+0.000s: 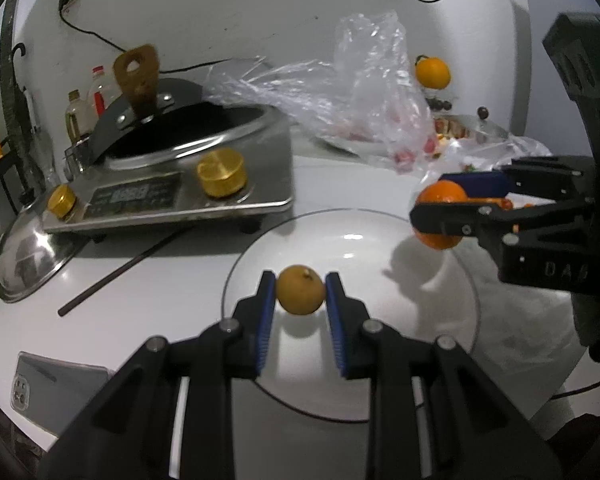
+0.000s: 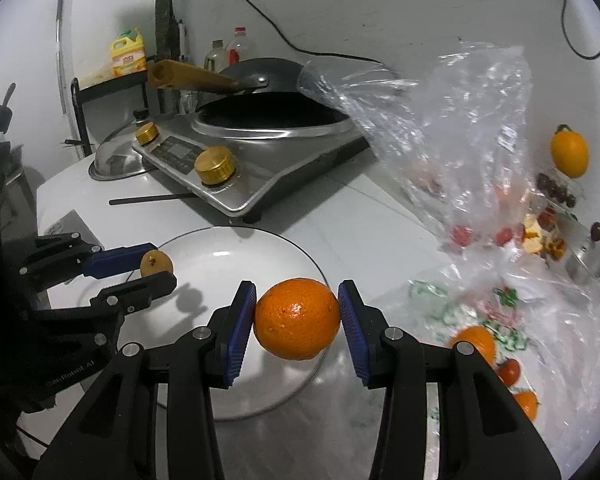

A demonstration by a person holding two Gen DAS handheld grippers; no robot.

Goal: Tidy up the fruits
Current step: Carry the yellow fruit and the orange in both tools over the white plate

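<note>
Currently your left gripper (image 1: 300, 290) clamps the small yellow fruit (image 1: 300, 290) at lower centre, above the plate (image 1: 452, 344); your right gripper (image 2: 297, 320) clamps the orange (image 2: 297, 320). Both are light, firm, rollable: grip across the middle.

A home kitchen is indicated; an induction cooker (image 2: 236, 160) with brass knobs is set on a white counter (image 1: 172, 292), a black wok (image 2: 268, 76) resting on it; oil bottles (image 1: 78, 114) and a yellow detergent jug (image 2: 129, 58) are kept behind.
</note>
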